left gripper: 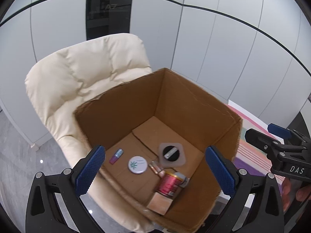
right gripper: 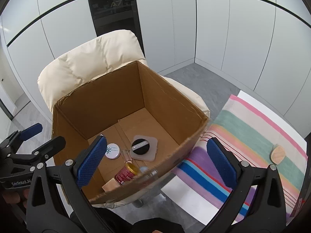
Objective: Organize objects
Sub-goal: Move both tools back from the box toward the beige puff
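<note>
While both tools hover over the cardboard box (left gripper: 194, 104), neither carries anything: the left hand-held gripper (left gripper: 155, 169) has its blue pads spread wide apart with only the box floor between them, and the right hand-held gripper (right gripper: 156, 161) is just as wide apart and empty above the box's near right rim. The box sits on the seat of a cream padded chair (left gripper: 77, 73), and most of the small things already lie inside it: a round white tin (left gripper: 137, 164) and a small pink-and-blue tube (left gripper: 116, 156) toward the left wall, a black round puff on a translucent square pad (left gripper: 171, 155) near the middle, a red can (left gripper: 169, 184) lying against the near wall, and a tan block (left gripper: 159, 204) in the near corner beside it. One piece seems left outside: a small wooden oval (right gripper: 278, 153) resting near the far right edge of the striped cloth (right gripper: 252, 128), which covers a white counter (right gripper: 250, 96) beside the chair.

My guess is that the wooden oval comes next. It looks flat and thin, so pads closing from above could skid off it or bunch the cloth and drag it along. The box is the other worry: it rests on a soft cushion, so a knock against its rim could tilt or shift it.
</note>
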Motion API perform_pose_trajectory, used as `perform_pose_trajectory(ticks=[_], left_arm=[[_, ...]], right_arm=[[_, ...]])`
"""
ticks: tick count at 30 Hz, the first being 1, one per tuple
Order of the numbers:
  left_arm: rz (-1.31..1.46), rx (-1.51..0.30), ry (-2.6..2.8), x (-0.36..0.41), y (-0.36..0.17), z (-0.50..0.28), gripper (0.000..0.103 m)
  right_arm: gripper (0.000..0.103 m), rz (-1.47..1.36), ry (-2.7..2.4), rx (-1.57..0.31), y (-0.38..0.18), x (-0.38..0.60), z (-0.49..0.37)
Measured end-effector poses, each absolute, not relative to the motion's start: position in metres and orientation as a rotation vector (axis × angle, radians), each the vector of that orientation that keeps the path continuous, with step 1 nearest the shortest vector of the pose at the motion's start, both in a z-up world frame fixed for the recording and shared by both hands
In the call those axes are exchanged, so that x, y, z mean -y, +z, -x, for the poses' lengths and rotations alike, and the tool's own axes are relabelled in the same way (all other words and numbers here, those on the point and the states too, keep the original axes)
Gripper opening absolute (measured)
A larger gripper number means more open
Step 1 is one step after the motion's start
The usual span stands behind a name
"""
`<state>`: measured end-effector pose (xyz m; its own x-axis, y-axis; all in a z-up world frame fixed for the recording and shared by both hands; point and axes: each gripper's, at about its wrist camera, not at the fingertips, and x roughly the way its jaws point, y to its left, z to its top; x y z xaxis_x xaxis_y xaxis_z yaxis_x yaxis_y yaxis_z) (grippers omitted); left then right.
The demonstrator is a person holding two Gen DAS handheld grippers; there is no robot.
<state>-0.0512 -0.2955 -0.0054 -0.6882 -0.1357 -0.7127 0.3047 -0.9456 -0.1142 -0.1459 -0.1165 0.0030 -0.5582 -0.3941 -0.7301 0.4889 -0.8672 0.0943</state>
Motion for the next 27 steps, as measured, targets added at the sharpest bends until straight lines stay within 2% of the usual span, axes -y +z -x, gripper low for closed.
perform_pose_trajectory(ticks=[12,27], left_arm=[[-1.118,-0.333,-2.736,0.253,-0.002,0.077,0.103],[-1.138,-0.244,-2.833,0.185,0.005,0.104,0.103]], right_arm=[[0.103,-1.099,-2.479,-0.143,0.005,0.062,0.152],[0.103,-1.112,-2.582,-0.140,0.008,-0.008,0.154]])
